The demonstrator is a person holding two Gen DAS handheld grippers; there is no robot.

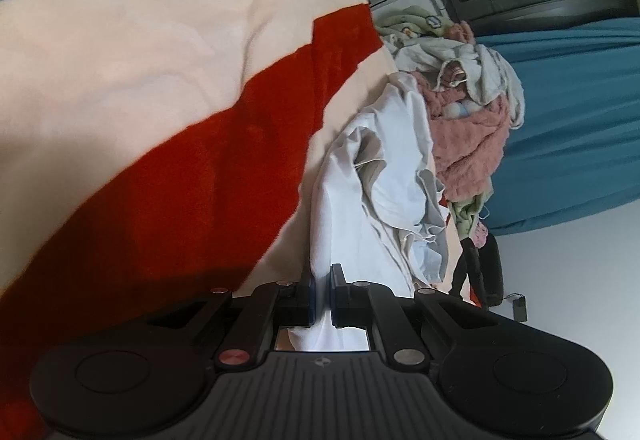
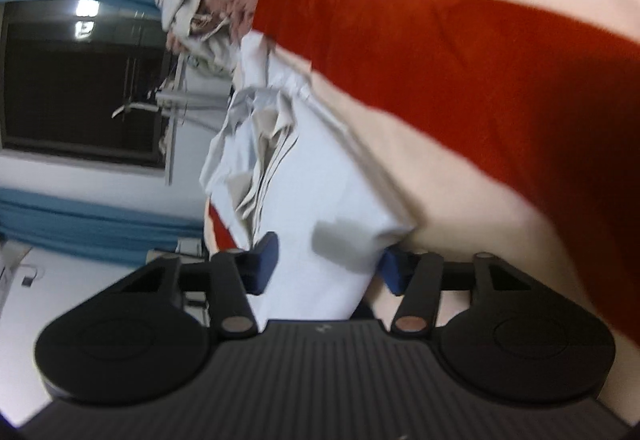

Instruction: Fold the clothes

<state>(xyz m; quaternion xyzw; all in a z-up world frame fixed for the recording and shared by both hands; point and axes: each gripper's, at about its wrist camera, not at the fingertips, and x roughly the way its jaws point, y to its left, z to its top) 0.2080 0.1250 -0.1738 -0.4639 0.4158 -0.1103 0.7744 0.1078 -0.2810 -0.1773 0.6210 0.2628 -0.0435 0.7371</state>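
Note:
A crumpled pale blue-white garment [image 1: 380, 192] lies on a cream, red and black striped blanket [image 1: 160, 80]. My left gripper [image 1: 322, 292] is shut, its blue pads pinching an edge of this garment. In the right wrist view the same garment [image 2: 320, 180] runs back between the fingers of my right gripper [image 2: 330, 266]. That gripper stands open, one blue pad [image 2: 270, 252] on the left and the other partly hidden under the cloth. Both views are turned sideways.
A heap of other clothes, with a pink fluffy piece [image 1: 468, 136] and grey ones, sits beyond the garment on the blanket [image 2: 480, 60]. Blue curtains [image 1: 572, 120] and a dark window [image 2: 80, 80] lie behind. A black object [image 1: 488, 272] stands on the pale floor.

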